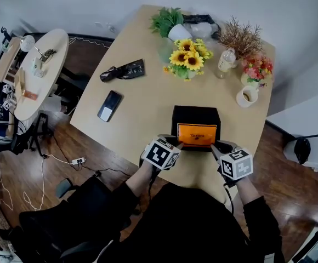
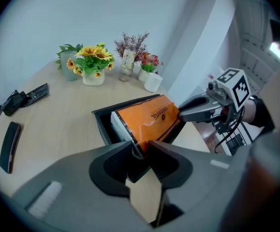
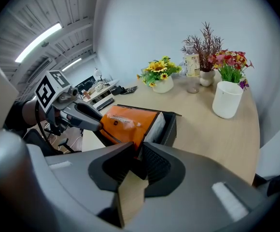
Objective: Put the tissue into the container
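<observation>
An orange tissue pack [image 1: 197, 134] lies tilted in a black box container [image 1: 196, 114], its near long edge raised over the box's front wall. My left gripper [image 1: 176, 145] is shut on the pack's near left corner, my right gripper [image 1: 215, 147] on its near right corner. In the left gripper view the pack [image 2: 147, 120] runs from my left gripper [image 2: 141, 151] across to the right gripper [image 2: 181, 114], above the container wall [image 2: 101, 124]. In the right gripper view the pack [image 3: 128, 122] sits in the container [image 3: 171, 127], pinched by my right gripper [image 3: 139, 151] and the left gripper [image 3: 99, 125].
On the wooden table [image 1: 148, 97] lie a phone [image 1: 109, 106] and a black bag [image 1: 123, 70] at the left. Sunflowers [image 1: 187, 56], a bottle [image 1: 226, 60], red flowers [image 1: 256, 67] and a white mug [image 1: 246, 96] stand behind the box. The table's front edge is just under my grippers.
</observation>
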`<state>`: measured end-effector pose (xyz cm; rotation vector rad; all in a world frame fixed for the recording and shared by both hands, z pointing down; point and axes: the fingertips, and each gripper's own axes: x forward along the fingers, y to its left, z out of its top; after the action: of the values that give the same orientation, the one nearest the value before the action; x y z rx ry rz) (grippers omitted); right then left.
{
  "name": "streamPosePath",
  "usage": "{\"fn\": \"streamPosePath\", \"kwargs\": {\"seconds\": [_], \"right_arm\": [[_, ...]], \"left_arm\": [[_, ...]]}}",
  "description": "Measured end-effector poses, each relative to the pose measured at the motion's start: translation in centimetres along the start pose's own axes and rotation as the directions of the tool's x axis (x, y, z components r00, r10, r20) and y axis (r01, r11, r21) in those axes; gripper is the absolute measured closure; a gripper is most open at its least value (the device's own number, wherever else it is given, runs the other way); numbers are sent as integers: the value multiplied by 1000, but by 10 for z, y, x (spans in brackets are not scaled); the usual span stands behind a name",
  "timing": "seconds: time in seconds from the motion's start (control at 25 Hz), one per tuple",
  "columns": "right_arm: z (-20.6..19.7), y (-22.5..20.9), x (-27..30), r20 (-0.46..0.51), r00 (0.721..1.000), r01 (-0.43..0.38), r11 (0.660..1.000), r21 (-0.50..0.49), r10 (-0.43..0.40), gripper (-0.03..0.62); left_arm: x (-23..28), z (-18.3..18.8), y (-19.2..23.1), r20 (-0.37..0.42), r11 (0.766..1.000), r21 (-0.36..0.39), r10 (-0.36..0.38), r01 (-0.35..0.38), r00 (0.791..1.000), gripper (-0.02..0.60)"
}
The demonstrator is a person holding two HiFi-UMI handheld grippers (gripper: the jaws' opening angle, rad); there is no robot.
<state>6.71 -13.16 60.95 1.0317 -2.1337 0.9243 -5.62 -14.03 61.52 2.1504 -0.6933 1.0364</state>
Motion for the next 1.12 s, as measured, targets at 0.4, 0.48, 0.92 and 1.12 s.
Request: {"fn": "streamPosePath", "kwargs": {"seconds": [0.4, 0.48, 0.92, 1.12], "right_arm": [[0, 3, -3, 25, 1000, 13, 998, -58, -11, 477], [0, 2, -7, 42, 999, 22, 998, -65, -20, 448], [-14, 6, -38, 95, 995, 27, 997, -70, -20, 448], [-20, 15, -66, 143, 990, 20, 993, -115, -3, 448]], "left_arm": [[-9, 1, 4, 54, 996, 1, 83, -84, 995, 460], [-15, 3, 6, 91, 995, -25, 100, -98, 991, 433], [-37, 0, -28, 217, 994, -81, 91, -75, 972, 430], [-49, -2, -75, 293, 997, -52, 76, -63, 953, 422]]}}
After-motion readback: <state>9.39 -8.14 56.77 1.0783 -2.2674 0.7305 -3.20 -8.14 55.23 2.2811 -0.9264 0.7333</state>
